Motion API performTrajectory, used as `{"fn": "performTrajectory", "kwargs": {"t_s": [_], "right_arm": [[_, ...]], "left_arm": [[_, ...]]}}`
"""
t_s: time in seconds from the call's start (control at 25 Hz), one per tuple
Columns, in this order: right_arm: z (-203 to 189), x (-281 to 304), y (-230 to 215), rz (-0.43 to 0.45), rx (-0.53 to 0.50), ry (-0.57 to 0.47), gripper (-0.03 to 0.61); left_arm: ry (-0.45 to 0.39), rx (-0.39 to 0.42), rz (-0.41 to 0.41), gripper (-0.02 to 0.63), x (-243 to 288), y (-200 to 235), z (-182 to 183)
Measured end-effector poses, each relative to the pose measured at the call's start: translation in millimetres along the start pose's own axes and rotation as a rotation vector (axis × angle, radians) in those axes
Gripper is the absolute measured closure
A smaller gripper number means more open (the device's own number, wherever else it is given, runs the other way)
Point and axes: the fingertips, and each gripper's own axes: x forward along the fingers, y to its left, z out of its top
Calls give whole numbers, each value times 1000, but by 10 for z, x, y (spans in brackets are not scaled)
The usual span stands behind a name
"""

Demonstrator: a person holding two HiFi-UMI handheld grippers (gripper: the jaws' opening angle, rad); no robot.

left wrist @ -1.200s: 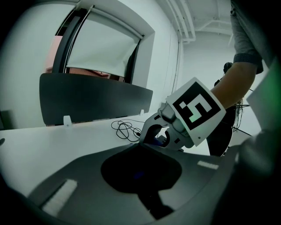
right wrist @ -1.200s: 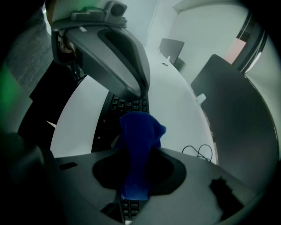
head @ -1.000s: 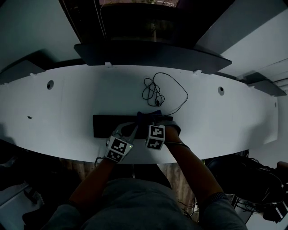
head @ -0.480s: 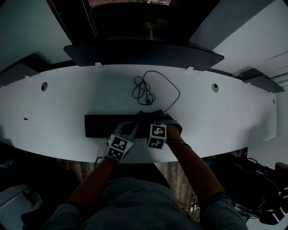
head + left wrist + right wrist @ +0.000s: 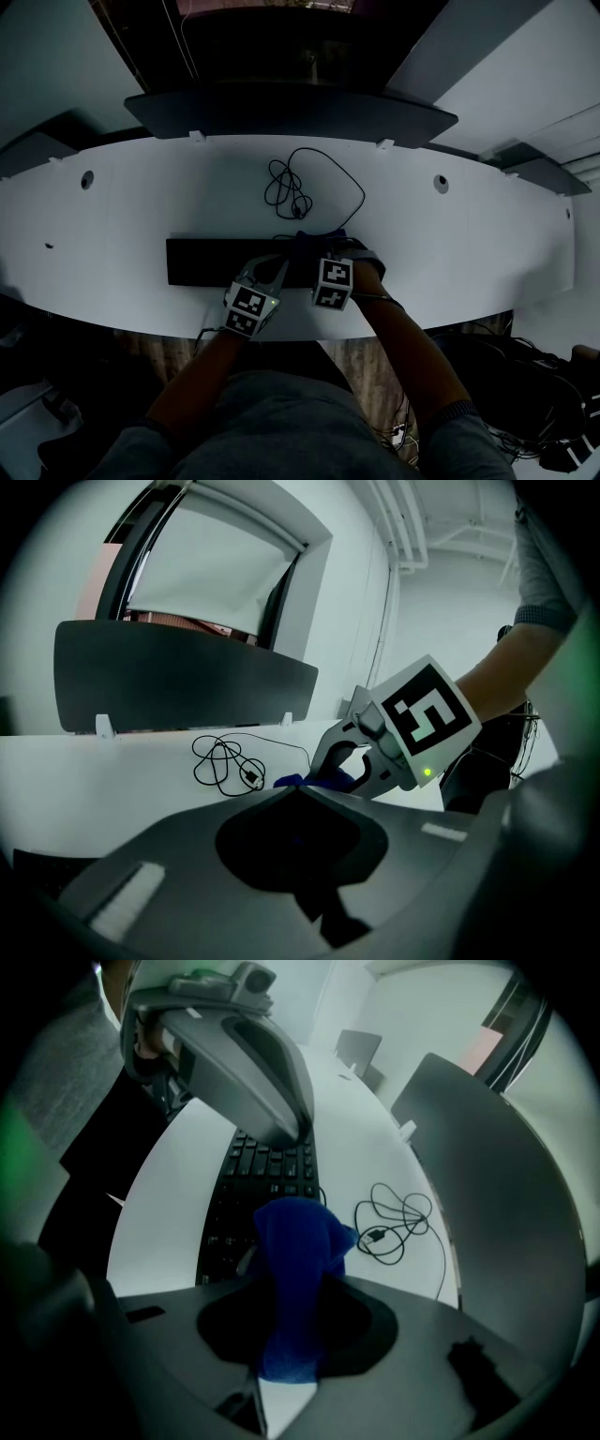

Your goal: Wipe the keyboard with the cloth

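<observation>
Right gripper (image 5: 292, 1286) clamped on blue cloth (image 5: 300, 1232) over keyboard (image 5: 267, 1171), colour plain only in its own view.

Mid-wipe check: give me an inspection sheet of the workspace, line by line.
Surface: white curved desk, dimly lit.
Job's things: black keyboard near the front edge; blue cloth bunched over its right part.
Clutter: nothing seen.
Grippers: right gripper shut on the blue cloth; left gripper jaws together, empty, tips down at the keyboard.
Cables: coiled black cable lying loose behind the keyboard.
Surroundings: dark panel behind the desk.
</observation>
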Motion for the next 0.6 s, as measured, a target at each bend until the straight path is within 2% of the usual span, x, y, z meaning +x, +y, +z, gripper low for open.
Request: {"fn": "performTrajectory", "kwargs": {"t_s": [0.6], "right_arm": [[-332,-172,-11,5,48,100,460]], "left_arm": [[-23,-16,3,606,-337,68,85]]}}
